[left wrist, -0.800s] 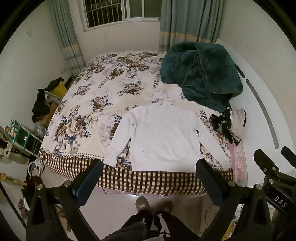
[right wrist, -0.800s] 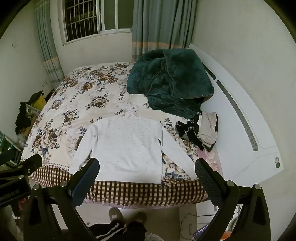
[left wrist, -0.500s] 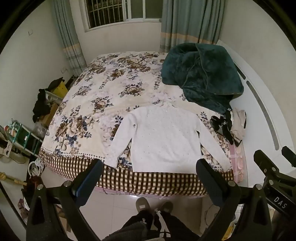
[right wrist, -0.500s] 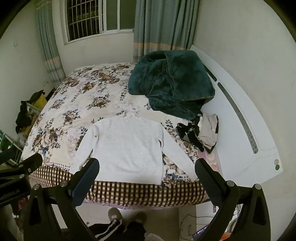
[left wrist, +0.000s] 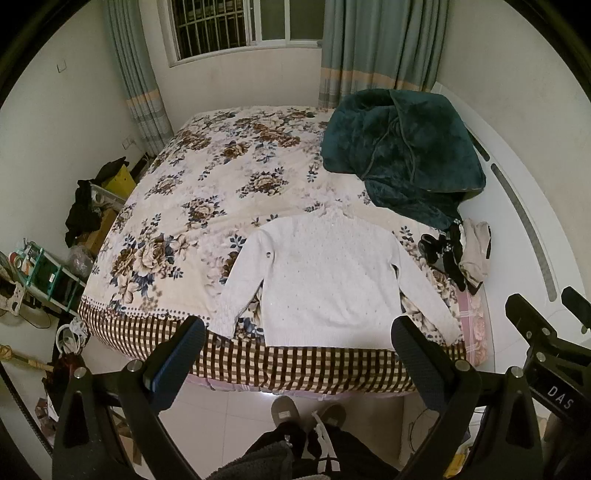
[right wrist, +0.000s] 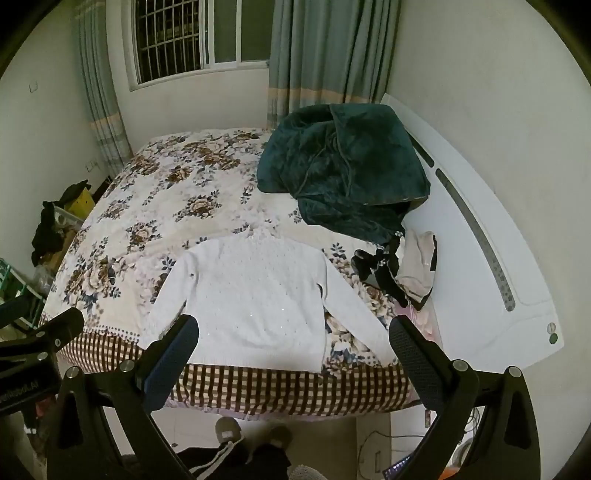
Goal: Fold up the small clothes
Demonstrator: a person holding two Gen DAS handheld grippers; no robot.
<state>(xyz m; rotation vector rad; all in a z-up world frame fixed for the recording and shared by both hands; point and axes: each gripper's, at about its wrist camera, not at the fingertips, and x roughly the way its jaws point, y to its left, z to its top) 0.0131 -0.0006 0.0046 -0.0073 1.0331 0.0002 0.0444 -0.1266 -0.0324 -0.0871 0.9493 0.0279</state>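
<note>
Lighting: indoor, artificial, from overhead; even and moderately bright across both my wrist views. The window (left wrist: 245, 27) shows dark panes behind its bars. The walls carry a faint yellow-green cast.

Glare: one small bright patch on the floor tiles (left wrist: 267, 393) in my left view. The white headboard (right wrist: 476, 258) runs near overexposure in my right view.

Shadows: soft and short; deepest in the folds of the green blanket (left wrist: 402, 155).

Distortion: strong fisheye. Curtains (right wrist: 101, 96) and walls bow outward; corners vignette to black.

Focus: the white sweater (left wrist: 328, 284) reads reasonably sharp, its knit texture visible. My own fingers (left wrist: 177, 363) sit close to the lens, dark and underlit.
</note>
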